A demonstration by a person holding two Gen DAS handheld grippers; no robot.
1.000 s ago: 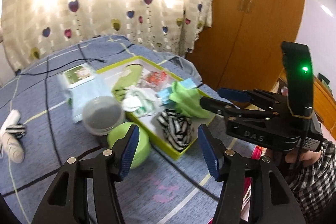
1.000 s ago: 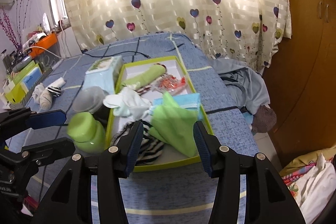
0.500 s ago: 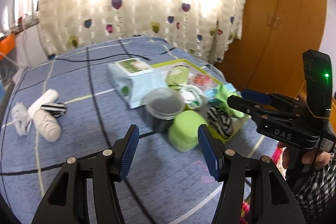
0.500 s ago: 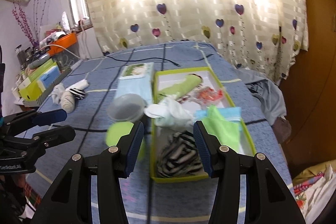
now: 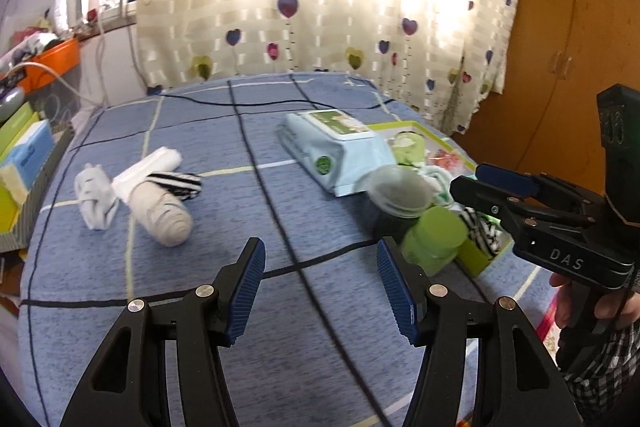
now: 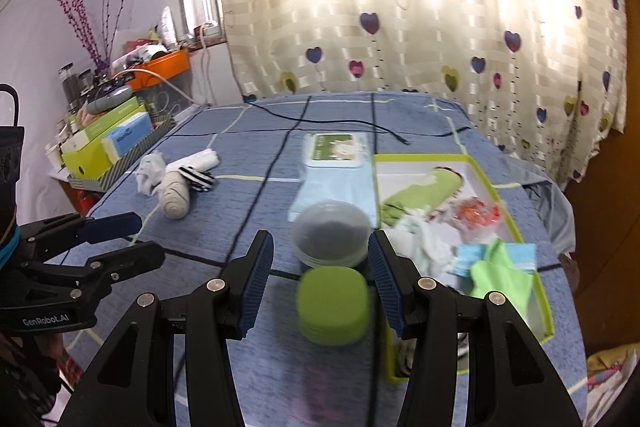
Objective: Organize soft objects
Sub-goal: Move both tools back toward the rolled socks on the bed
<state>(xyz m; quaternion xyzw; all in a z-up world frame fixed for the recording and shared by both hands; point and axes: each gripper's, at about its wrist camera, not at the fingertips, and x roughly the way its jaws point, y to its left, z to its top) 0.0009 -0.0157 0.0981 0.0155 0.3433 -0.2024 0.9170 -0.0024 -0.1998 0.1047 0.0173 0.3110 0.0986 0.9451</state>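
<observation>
A loose pile of socks lies on the blue bedspread: a rolled beige sock [image 5: 162, 211], a white sock [image 5: 94, 195] and a black-and-white striped sock [image 5: 176, 183]. The socks [image 6: 176, 195] also show at the left of the right wrist view. A yellow-green tray [image 6: 472, 159] holds a rolled green cloth [image 6: 420, 191], a white cloth [image 6: 420, 235] and a bright green cloth [image 6: 500, 275]. My left gripper [image 5: 320, 267] is open over bare bedspread, short of the socks. My right gripper [image 6: 320, 259] is open above a green jar [image 6: 334, 307], not touching it.
A pale blue wipes pack [image 6: 336, 167] and a clear lidded tub [image 6: 330, 231] sit left of the tray. A black cable [image 6: 340, 123] crosses the far bedspread. Boxes [image 6: 108, 143] crowd a side table on the left. The heart-print curtain and a wooden wardrobe [image 5: 568, 27] stand behind.
Both grippers have swung left across the bed. The tray has slid to the right in both views and the sock pile has come closer to the middle. Jaws unchanged.
</observation>
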